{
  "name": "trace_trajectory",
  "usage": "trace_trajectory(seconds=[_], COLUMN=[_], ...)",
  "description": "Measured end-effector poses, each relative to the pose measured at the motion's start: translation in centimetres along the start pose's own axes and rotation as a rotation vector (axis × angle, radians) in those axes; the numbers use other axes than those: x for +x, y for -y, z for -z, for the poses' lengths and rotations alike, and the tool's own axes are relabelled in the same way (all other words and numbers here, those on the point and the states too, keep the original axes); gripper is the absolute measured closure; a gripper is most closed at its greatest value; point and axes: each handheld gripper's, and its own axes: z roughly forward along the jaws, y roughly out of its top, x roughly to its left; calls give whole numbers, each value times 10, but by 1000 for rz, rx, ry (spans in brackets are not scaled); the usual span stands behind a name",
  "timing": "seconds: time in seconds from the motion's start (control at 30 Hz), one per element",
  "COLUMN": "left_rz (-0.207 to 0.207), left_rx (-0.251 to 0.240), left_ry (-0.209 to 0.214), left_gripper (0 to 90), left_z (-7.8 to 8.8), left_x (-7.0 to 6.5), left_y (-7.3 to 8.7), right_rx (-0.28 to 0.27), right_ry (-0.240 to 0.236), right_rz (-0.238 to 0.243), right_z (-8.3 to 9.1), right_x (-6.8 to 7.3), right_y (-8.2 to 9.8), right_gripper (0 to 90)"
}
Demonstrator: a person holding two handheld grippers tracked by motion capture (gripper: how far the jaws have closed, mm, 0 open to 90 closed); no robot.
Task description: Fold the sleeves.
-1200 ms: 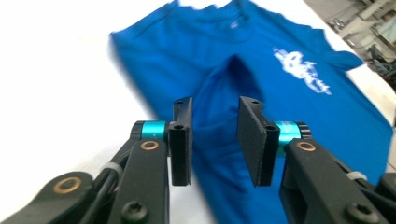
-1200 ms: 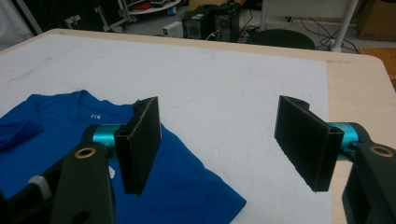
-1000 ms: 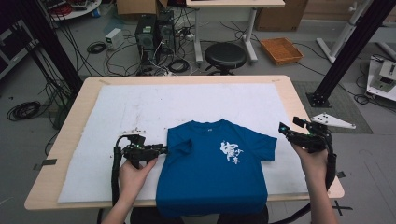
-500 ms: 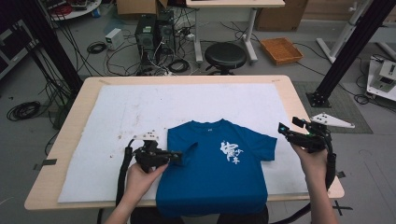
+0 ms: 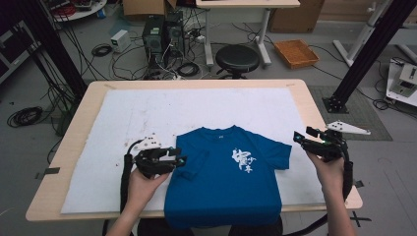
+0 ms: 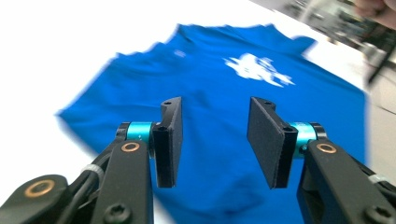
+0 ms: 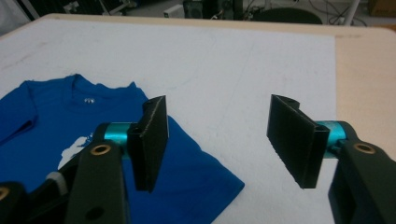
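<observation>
1. Blue cloth: one T-shirt (image 5: 223, 182) lies face up on the white mat (image 5: 123, 118), at the middle of the tabletop's near edge, its hem hanging over that edge.
2. It has one white print (image 5: 244, 160) on the chest; the collar points to the far edge. Its left sleeve (image 5: 193, 164) is folded in over the body, the right sleeve (image 5: 278, 155) spread flat toward the right edge.
3. Two grippers, one per hand.
4. Left gripper (image 5: 181, 161) hovers at the folded sleeve. Its jaws have just been opening; in the left gripper view (image 6: 214, 140) they stand apart with nothing between them, the shirt blurred below.
5. Right gripper (image 5: 297, 138) is near the right edge, just beside the right sleeve's tip. Its jaws have just been closing a little yet stand wide apart; in the right gripper view (image 7: 219, 140) nothing is between them, mat below.
</observation>
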Motion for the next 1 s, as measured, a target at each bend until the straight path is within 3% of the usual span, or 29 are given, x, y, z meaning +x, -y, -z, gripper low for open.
trace_trajectory(seconds=[0.03,0.1,0.13,0.17,0.2,0.23,0.27,0.3,0.43,0.6,0.83,1.0], left_rz=[-5,-19,-19,-29,-29,-29,-29,-14,3,12,19,35], left_rx=[-31,-47,-47,-52,-52,-52,-52,-68,-80,-84,-79,-69], left_ry=[-46,-117,-117,-164,-164,-220,-220,-252,-267,-260,-250,-253], left_gripper=[542,518,505,498,484,457,448,448,448,447,446,440], left_z=[7,14,14,20,20,24,24,29,33,35,34,32], left_x=[6,15,15,21,21,28,28,34,39,40,41,42], left_y=[1,3,3,5,5,8,8,11,15,17,18,19], right_rx=[12,33,42,49,56,71,81,100,158,204,273,261], right_ry=[1,9,15,17,18,18,18,15,8,23,46,49], right_rz=[-8,-19,-25,-33,-37,-46,-47,-43,-59,-63,-19,30], right_z=[-2,-7,-9,-11,-13,-17,-19,-23,-34,-45,-61,-59], right_x=[-1,-4,-5,-7,-9,-11,-12,-14,-21,-25,-24,-19], right_y=[2,5,7,10,11,14,16,19,28,33,40,39], right_gripper=[392,393,396,405,417,434,457,507,587,614,692,889])
